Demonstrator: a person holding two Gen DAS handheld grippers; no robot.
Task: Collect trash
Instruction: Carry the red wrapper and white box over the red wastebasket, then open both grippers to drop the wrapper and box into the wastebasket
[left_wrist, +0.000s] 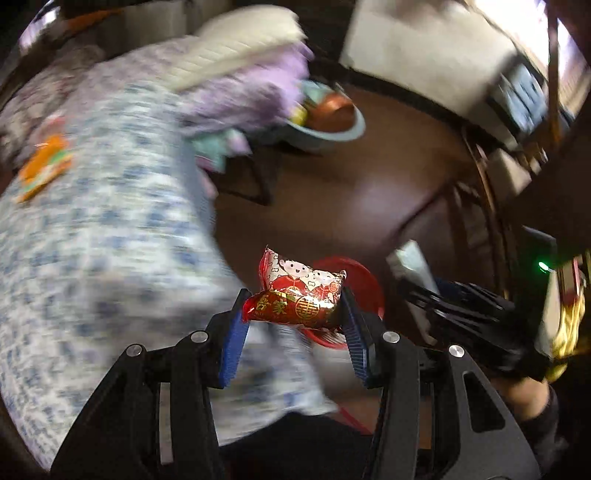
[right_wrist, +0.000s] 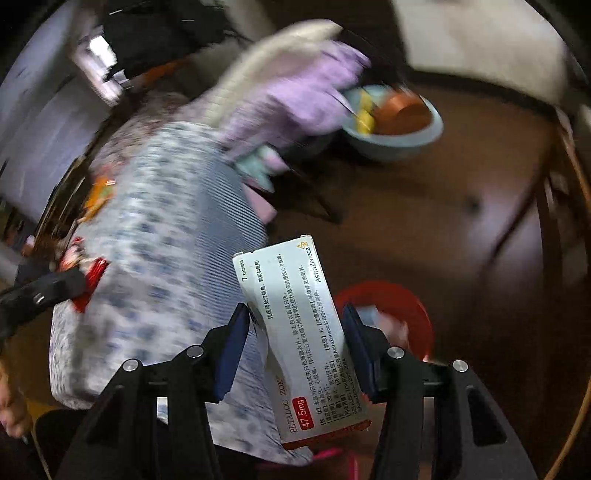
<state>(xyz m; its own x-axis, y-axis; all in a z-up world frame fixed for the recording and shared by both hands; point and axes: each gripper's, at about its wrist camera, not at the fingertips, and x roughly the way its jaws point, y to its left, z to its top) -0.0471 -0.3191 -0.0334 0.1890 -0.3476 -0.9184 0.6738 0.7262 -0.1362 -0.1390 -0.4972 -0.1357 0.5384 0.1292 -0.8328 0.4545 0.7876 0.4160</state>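
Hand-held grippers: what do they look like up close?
Both match: the left hand-held gripper and right hand-held gripper have black angular linkage arms with silver round pivot bolts and ribbed blue finger pads. No cables are visible.

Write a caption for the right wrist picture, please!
Right gripper clamps a white medicine box above a red bin.

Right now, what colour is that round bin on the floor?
Red bin, clearest in the right wrist view.

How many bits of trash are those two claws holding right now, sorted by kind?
Red foil snack wrapper in the left gripper: 1
White medicine box in the right gripper: 1
Total: 2
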